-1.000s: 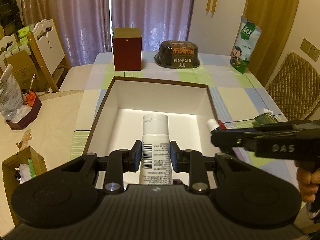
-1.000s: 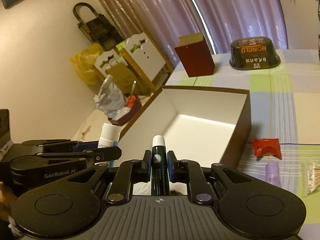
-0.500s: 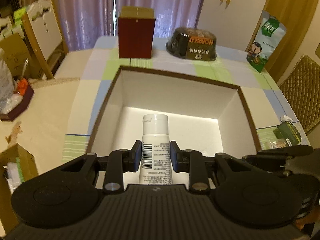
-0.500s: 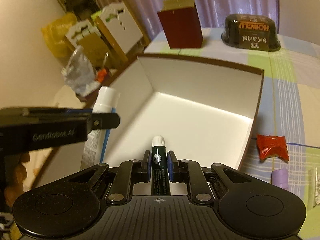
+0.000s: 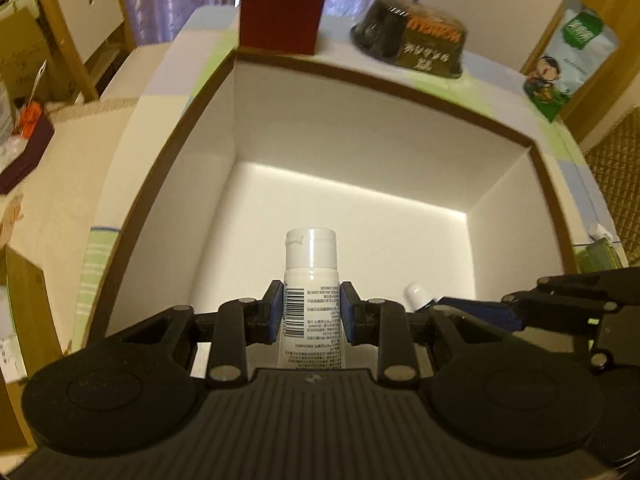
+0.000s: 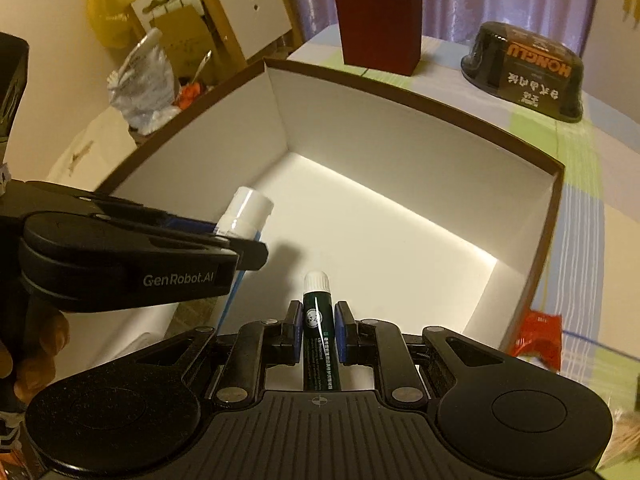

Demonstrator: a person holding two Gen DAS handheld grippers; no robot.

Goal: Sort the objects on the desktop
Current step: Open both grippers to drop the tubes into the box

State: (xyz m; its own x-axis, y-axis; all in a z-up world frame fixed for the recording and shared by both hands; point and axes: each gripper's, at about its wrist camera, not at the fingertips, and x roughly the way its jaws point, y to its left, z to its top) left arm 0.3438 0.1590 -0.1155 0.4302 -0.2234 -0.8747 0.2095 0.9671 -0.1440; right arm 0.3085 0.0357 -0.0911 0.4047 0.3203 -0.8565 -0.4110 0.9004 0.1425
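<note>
Two grippers now hang over the open white-lined box (image 5: 360, 128), where a second ago both were short of its near edge; the box fills far more of each view than it did.

On my left, the left gripper (image 5: 312, 308) has its jaws pinching a white bottle (image 5: 311, 276) with a barcode label, cap pointing forward above the box floor. In the right wrist view I see that same gripper (image 6: 256, 250) from the side, a hand (image 6: 28, 356) wrapped round its handle, the bottle's white cap (image 6: 248, 212) jutting out over the left part of the box. It has come in from outside the left wall.

To its right, the right gripper (image 6: 318, 332) has its jaws pressed onto a slim dark green tube (image 6: 318, 320) with a white cap, held over the near part of the box floor. The grip on both items is unchanged from earlier.

Beyond the box on the bench (image 6: 576, 152) stand a dark red carton (image 6: 378, 24) and a black food tub (image 6: 524, 72), both nearer in view than before. A red packet (image 6: 538, 336) lies on the bench just outside the box's right wall.
</note>
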